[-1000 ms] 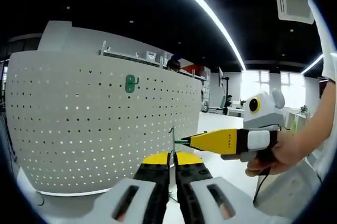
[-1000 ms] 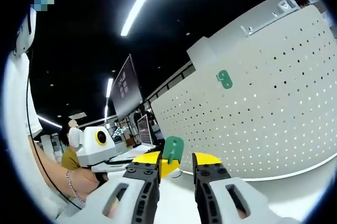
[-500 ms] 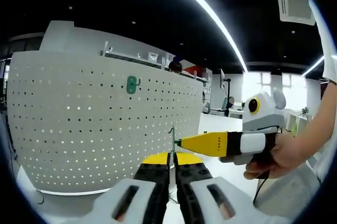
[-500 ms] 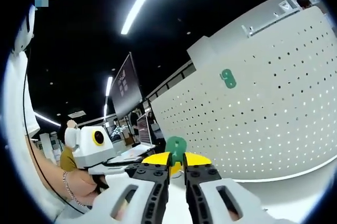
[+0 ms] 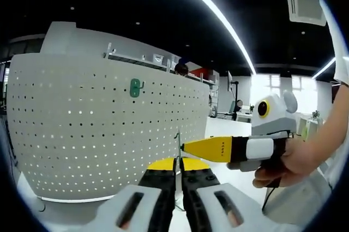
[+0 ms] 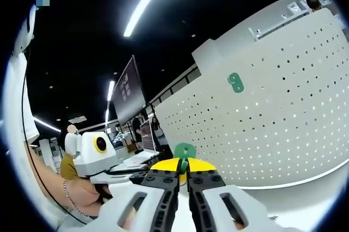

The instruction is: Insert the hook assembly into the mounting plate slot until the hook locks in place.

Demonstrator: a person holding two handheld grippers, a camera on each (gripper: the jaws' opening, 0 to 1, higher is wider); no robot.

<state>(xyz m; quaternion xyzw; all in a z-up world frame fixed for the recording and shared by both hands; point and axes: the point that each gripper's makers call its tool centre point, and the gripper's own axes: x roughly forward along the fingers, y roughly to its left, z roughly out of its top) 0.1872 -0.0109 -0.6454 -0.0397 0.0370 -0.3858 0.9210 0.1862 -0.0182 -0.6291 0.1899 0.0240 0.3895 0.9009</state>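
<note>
Item: left hand-held gripper (image 5: 175, 176), rising at bottom centre of the left gripper view. Its jaws are pinching narrow on a thin green hook plate (image 5: 177, 147), which we are seeing edge-on as a slim upright sliver just above the tips.

Item: right hand-held gripper (image 6: 181, 176), rising at bottom centre of the right gripper view. Its jaws are closing narrow on the same green hook plate (image 6: 184, 152), seen here broadside with a rounded top. In the left gripper view this gripper (image 5: 188, 147) is reaching in from the right of the frame, its yellow tip meeting the sliver.

Item: white pegboard (image 5: 103, 128), curving across the left and centre of the left gripper view; in the right gripper view it (image 6: 262, 123) is occupying the right half. A second green hook (image 5: 134, 87) is already sitting on the board, upper centre-left; it (image 6: 235, 82) is showing upper right in the other view.

Item: the person's hand (image 5: 286, 158), at right of the left gripper view, carrying the right tool.

Risks, as we are judging them: both tools are sharing one small plate well apart from the board, so a mistimed release could be dropping it. An edge-on piece could be twisting between opposed pinches. Tabs approaching tilted may be missing the holes and failing to lock.
</note>
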